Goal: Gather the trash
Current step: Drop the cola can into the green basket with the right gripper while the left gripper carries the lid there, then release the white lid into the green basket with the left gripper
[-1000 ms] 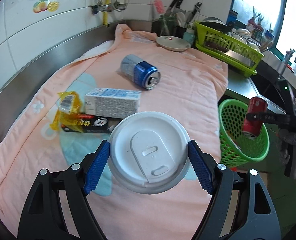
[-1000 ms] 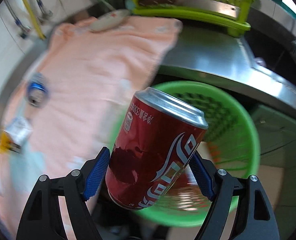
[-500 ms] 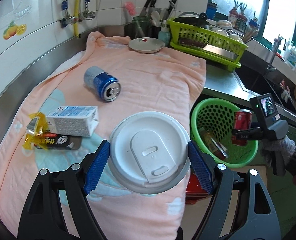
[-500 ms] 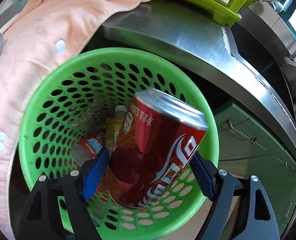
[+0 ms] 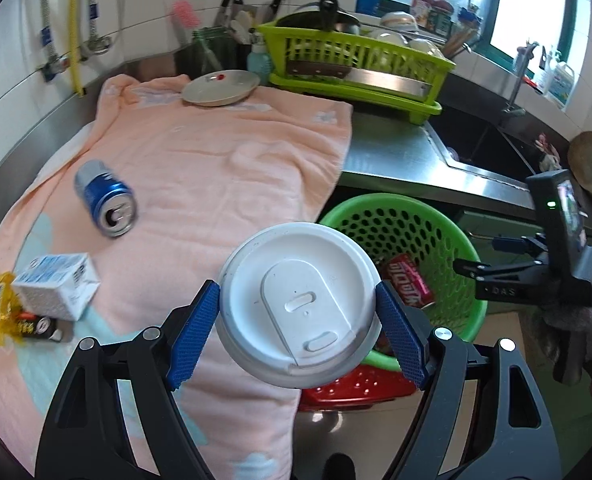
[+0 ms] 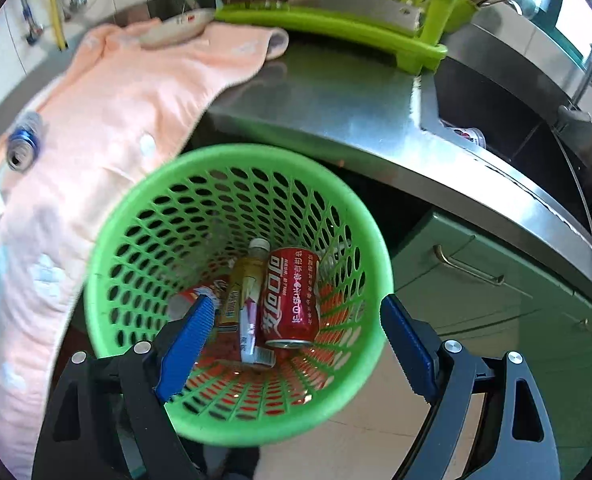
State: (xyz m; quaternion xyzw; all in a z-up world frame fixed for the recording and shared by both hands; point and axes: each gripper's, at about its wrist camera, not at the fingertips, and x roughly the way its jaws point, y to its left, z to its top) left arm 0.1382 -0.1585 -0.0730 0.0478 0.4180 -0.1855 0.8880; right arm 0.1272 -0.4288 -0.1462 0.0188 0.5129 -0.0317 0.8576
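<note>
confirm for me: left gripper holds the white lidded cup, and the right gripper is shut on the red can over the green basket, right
Not quite. The right gripper is open and empty; the red can lies inside the green basket, as the right wrist view shows. The left gripper does hold the white lidded cup.

White Chinese Coca-Cola lettering ran along the side of the red can (image 6: 291,296) lying in the green basket (image 6: 135,216), with a line of smaller white characters beside it, too small to make out. In the left wrist view the same can (image 5: 410,280) showed part of that white script through the basket's opening. The letters "DAS" stood on the black body of the right gripper (image 5: 476,258). Print on the milk carton (image 5: 55,286) near the towel's left edge could not be read.
</note>
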